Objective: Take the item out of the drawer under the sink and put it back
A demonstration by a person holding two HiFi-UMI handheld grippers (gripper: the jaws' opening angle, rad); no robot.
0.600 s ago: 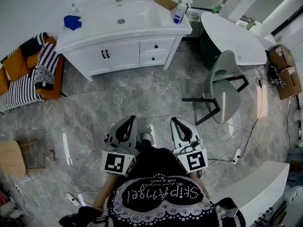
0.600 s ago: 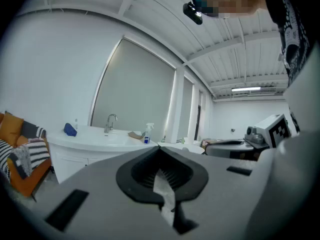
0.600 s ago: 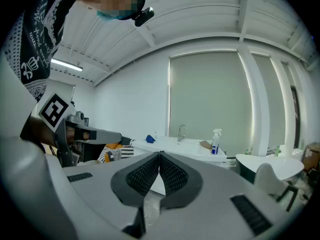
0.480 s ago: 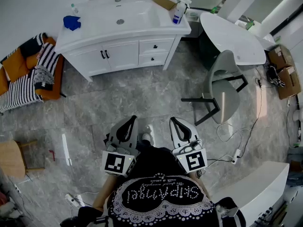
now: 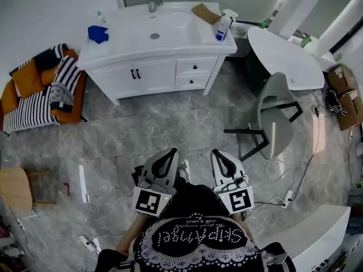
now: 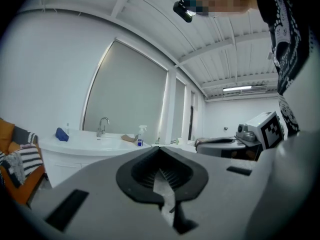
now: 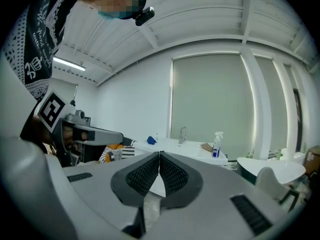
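Observation:
The white sink cabinet stands at the far wall, with two small drawers stacked right of its double doors; both drawers are closed. It is some way off across the grey floor. My left gripper and right gripper are held side by side close to the person's body, pointing toward the cabinet. Both are shut with nothing between the jaws. In the left gripper view, the left gripper has the cabinet beyond it. In the right gripper view, the right gripper has the cabinet past it.
On the counter are a spray bottle, a blue cloth and a piece of cardboard. A grey chair and a white round table stand at the right. A striped sofa and a wooden stool are at the left.
The head view has shifted: cabinet, chair and grippers all sit a little lower and further right in the picture. Both grippers stay shut and side by side.

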